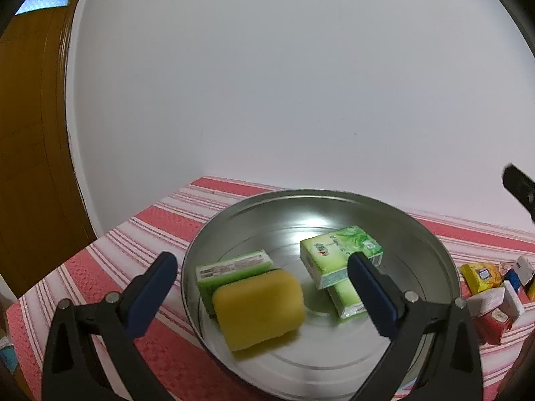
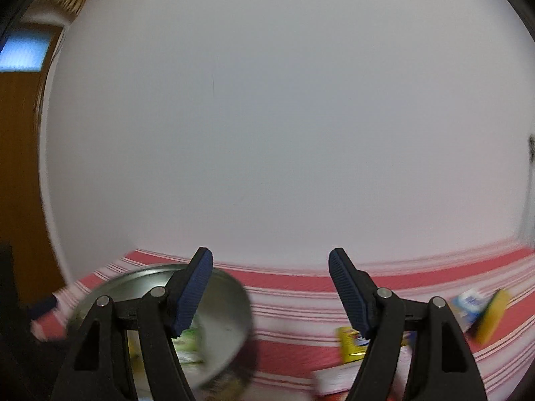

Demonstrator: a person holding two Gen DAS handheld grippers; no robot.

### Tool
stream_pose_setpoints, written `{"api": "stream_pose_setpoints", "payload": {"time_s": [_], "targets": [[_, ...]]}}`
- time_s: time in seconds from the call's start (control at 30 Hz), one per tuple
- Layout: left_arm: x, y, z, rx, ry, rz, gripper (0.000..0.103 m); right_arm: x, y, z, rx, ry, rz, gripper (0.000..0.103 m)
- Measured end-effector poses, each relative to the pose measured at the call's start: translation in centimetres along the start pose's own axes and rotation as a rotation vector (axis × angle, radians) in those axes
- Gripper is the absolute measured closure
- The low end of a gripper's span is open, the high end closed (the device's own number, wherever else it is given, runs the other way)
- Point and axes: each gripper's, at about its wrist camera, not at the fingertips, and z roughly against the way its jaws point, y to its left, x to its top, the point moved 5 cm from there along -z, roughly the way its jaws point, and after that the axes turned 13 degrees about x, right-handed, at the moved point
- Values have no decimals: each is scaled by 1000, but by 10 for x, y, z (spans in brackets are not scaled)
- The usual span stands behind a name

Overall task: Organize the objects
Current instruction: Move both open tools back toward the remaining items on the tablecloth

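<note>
We hold the left gripper [image 1: 260,279] spread wide over the metal bowl [image 1: 431,254], gripping nothing. The yellow soap [image 1: 259,307] lies in the bowl against 1 green box [image 1: 234,267]; 2 tissue packs [image 1: 337,257] sit beside. The right gripper [image 2: 271,287] is apart, empty; that view is blurred.

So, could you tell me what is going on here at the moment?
A person is sorting small items on a striped tablecloth into a round metal tin, with a handheld tool in each hand. The tin already holds a yellow soap bar, a flat green box and two green tissue packs. The left tool hangs open over the tin, holding nothing. The right tool is also open and empty, and its view is blurred. More packets lie on the cloth to the right.
</note>
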Motion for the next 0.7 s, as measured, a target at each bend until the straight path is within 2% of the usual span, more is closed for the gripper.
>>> {"api": "stream_pose_setpoints", "payload": {"time_s": [0.17, 0.4, 0.7], "targets": [[-1, -5, 5, 32, -53, -13, 0, -17, -2, 10, -21, -5, 48, 29], [-1, -22, 21, 34, -97, -58, 0, -25, -16, 12, -36, 1, 78, 29], [-4, -37, 32, 14, -104, -70, 0, -35, -53, 29, -54, 16, 20, 29]]}}
